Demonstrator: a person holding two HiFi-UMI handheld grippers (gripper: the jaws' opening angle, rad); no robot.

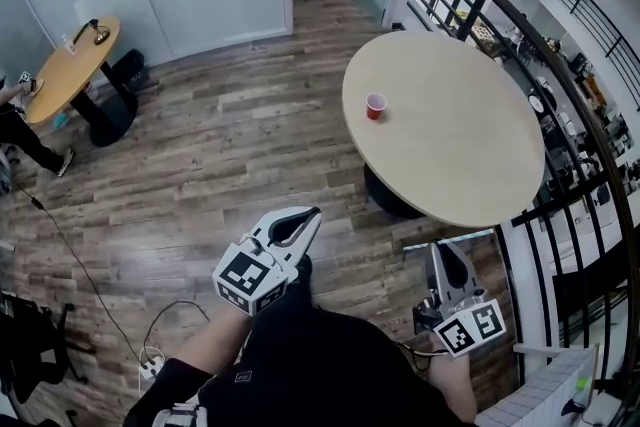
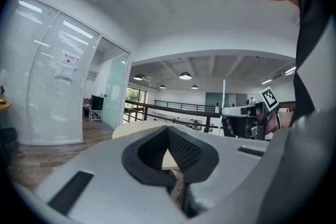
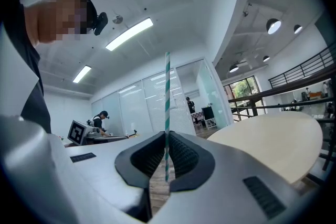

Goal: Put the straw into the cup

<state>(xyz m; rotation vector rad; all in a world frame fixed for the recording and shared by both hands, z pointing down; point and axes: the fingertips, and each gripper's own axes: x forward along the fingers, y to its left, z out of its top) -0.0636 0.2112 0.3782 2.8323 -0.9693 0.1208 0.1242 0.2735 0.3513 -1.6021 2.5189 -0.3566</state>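
The right gripper (image 3: pixel 166 135), low at the right of the head view, is clamped on a green-and-white striped straw (image 3: pixel 167 92), which stands upright between its pads. The left gripper (image 2: pixel 167 129), at lower centre, has its jaws closed together with nothing between them. The red cup (image 1: pixel 375 106) stands upright near the left edge of the round table (image 1: pixel 470 155), right of centre in the head view and well apart from both grippers.

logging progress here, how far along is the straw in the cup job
Done: the right claw is shut on the striped straw. In hand: that straw, held upright. Remaining: reaching the red cup, which stands strawless on the round table ahead, and putting the straw in.
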